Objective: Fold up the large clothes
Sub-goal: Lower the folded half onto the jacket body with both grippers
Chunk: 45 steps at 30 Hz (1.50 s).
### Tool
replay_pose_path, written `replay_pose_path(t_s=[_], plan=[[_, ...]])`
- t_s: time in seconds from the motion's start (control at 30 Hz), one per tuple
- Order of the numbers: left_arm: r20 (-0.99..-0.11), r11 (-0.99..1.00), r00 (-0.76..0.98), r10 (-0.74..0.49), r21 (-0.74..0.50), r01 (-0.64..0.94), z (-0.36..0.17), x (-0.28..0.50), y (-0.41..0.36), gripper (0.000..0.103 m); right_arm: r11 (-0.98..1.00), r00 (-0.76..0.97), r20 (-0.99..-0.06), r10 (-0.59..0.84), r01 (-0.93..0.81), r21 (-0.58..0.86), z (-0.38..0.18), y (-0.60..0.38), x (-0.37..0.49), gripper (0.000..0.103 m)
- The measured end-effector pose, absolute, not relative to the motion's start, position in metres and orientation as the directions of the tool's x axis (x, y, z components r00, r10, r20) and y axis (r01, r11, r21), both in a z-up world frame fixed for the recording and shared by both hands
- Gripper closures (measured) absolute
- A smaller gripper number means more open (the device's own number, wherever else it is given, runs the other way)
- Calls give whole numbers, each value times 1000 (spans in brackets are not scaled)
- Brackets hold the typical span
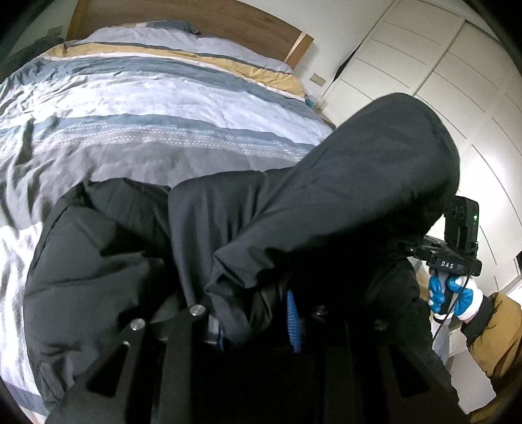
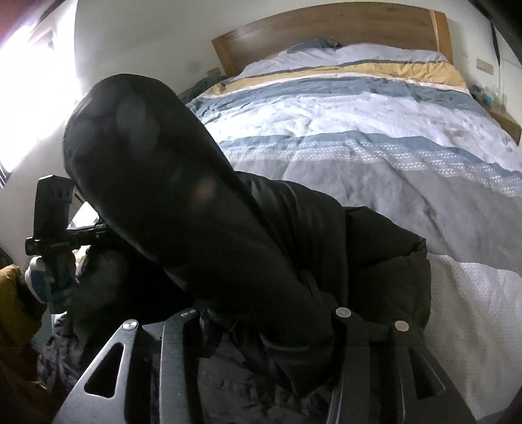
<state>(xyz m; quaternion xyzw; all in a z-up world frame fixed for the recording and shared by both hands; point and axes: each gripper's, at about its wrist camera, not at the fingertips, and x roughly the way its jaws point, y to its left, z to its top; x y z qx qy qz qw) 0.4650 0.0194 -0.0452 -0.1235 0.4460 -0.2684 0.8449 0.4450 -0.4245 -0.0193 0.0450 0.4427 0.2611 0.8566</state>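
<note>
My left gripper (image 1: 257, 321) is clamped on a fold of the black padded jacket (image 1: 98, 261); a blue finger pad (image 1: 292, 321) shows against the cloth. My right gripper (image 2: 261, 329) is buried under jacket fabric, so I cannot tell whether its jaws grip or stand apart. The jacket hangs between both grippers, its lower part lying on the near end of the bed. A raised bulge of the jacket blocks much of each view. Beyond it: striped duvet (image 1: 146, 107) in grey, blue, white and ochre; wooden headboard (image 2: 326, 29); white wardrobe doors (image 1: 440, 65). In the left view, my right hand (image 1: 452, 296), in a blue-and-white glove, grasps its handle.
</note>
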Motion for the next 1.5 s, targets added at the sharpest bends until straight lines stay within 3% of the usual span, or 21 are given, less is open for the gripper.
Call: replay_pose_path(t_s=[0.3,0.47,0.87,1.1,1.5], plan=[[-692,832,462,-555,-454,319,-42,452,23,69,857,470,-744,474,-438,270,-13,-427,428,49],[-720,846,444,-533,-443,297,-34,443,22,66,868,449,-772,450,-425,259,-9,-434,418,48],[-741,855,427,-518,-454,251,42,403,42,61,893,430,-800,418,-354,277,50,-458,386,47],[-704,835,449,-550,-476,275,78,439,17,53,889,473,-770,429,-372,267,87,-442,414,45],[-747,841,391,-537,-440,314,35,491,-59,53,879,452,-780,432,-402,254,63,-386,451,44]])
